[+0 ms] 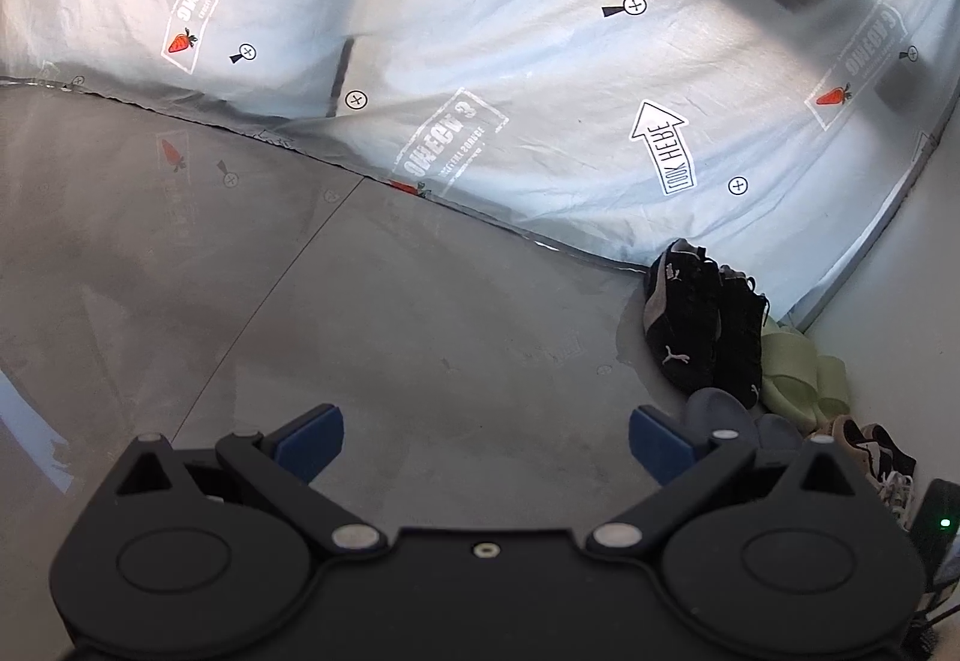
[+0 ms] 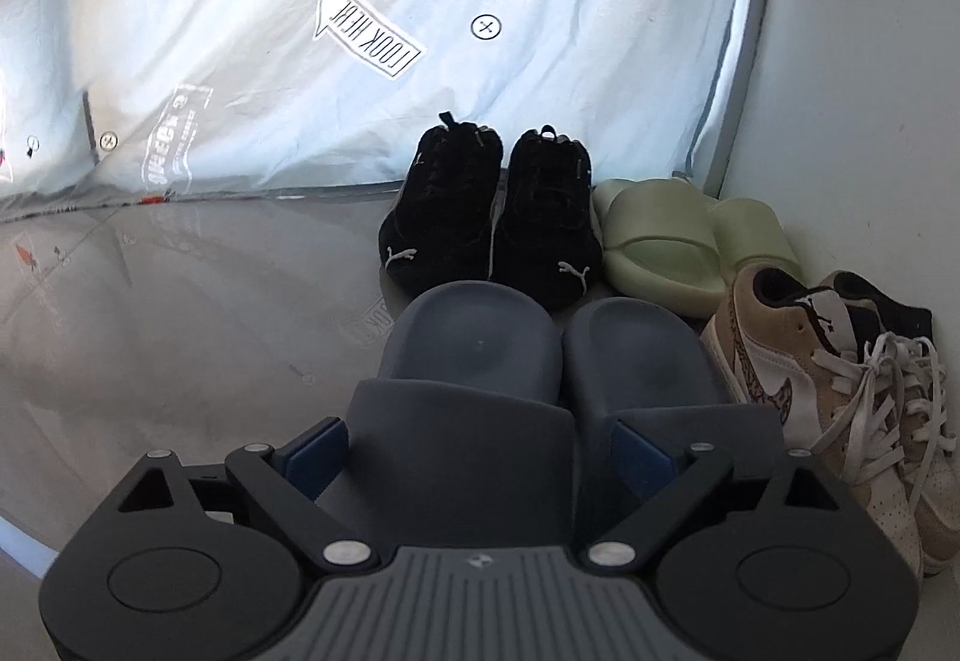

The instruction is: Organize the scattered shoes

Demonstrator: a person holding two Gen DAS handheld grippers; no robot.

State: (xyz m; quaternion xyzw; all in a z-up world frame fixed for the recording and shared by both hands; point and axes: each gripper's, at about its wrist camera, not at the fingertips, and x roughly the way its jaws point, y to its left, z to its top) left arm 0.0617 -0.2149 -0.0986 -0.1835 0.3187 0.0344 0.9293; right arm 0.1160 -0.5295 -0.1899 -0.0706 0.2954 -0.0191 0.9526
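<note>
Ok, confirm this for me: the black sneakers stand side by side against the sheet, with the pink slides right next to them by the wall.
One detail is off: the slides beside the black sneakers are pale green, not pink. The right wrist view shows it plainly. The rest holds: the sneakers stand side by side against the printed sheet, and the green slides sit next to them by the wall.

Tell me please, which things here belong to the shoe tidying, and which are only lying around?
Belong to the job:
black sneakers
green slides
blue-grey slides
tan and white sneakers

Only lying around:
printed bedsheet
dark device with a green light
</note>
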